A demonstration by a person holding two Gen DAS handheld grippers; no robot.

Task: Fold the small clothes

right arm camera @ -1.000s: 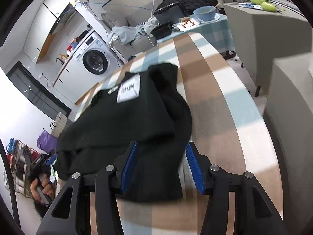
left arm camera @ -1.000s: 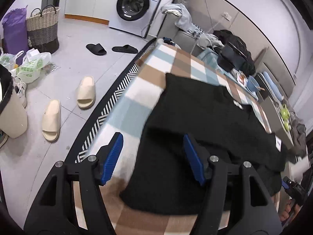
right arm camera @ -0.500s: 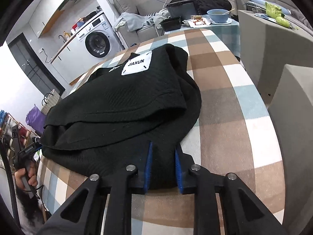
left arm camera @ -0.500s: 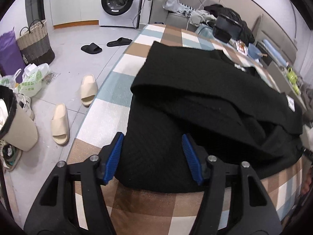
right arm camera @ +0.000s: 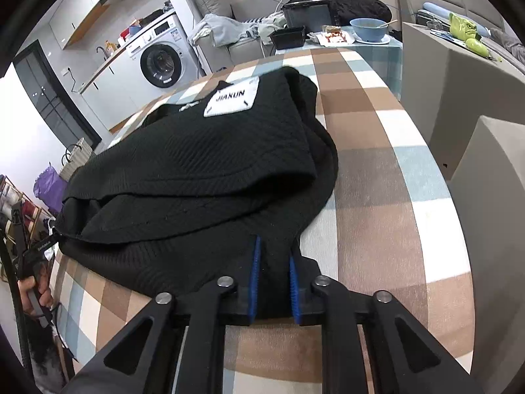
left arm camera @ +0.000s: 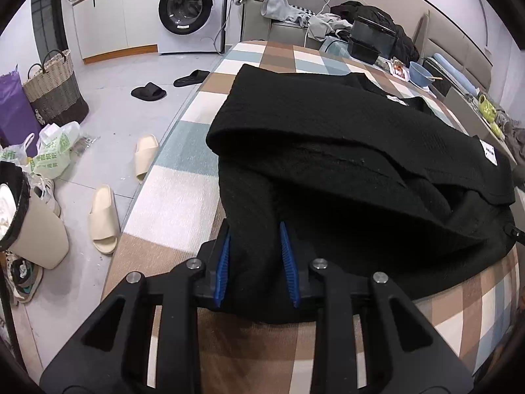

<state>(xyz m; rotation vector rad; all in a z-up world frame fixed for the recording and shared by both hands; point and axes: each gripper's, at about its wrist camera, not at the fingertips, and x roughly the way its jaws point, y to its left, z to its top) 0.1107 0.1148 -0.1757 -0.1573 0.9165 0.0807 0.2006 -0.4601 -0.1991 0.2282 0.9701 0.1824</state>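
A black knit garment (left arm camera: 344, 151) lies half folded on the checked table (left arm camera: 183, 197), its upper layer doubled over the lower one. My left gripper (left arm camera: 254, 239) is at the garment's near left corner, jaws closing, with a bunch of black cloth pinched between the blue pads. In the right wrist view the same garment (right arm camera: 197, 170) shows a white label (right arm camera: 233, 98) on top. My right gripper (right arm camera: 274, 252) is at its near right corner, jaws closing, pads squeezing a fold of the hem. A hand (right arm camera: 32, 292) holding the other gripper shows at the left edge.
Beige slippers (left arm camera: 103, 220), a bin (left arm camera: 29, 223), bags and a wicker basket (left arm camera: 54, 88) stand on the floor left of the table. A washing machine (left arm camera: 188, 10) is at the back. A blue bowl (right arm camera: 370, 28) and black boxes (right arm camera: 288, 37) sit beyond the table's far end.
Both grippers moved in over the garment's near corners and closed from wide open onto the cloth. The right one closed first, the left one in the last half second.
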